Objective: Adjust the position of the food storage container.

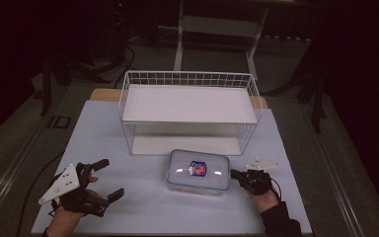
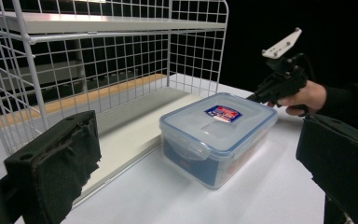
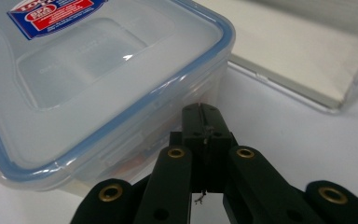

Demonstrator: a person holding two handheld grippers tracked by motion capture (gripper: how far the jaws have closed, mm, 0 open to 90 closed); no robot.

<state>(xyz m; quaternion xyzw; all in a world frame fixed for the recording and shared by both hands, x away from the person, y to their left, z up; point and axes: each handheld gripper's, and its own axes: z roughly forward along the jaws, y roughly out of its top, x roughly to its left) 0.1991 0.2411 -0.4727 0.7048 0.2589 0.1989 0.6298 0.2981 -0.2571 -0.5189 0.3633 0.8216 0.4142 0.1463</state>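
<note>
Two grippers flank one plastic box [image 1: 198,171].
Left gripper [image 1: 104,179] spread, right gripper [image 1: 235,174] pressed together; box probably light, stiff, slippery: hold its sides.

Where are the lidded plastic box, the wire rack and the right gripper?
plastic box [image 1: 198,170]: high view, middle of its lid.
wire rack [image 1: 189,104]: high view, bare upper shelf.
right gripper [image 1: 234,174]: high view, tips of its closed jaws, beside the box.
</note>
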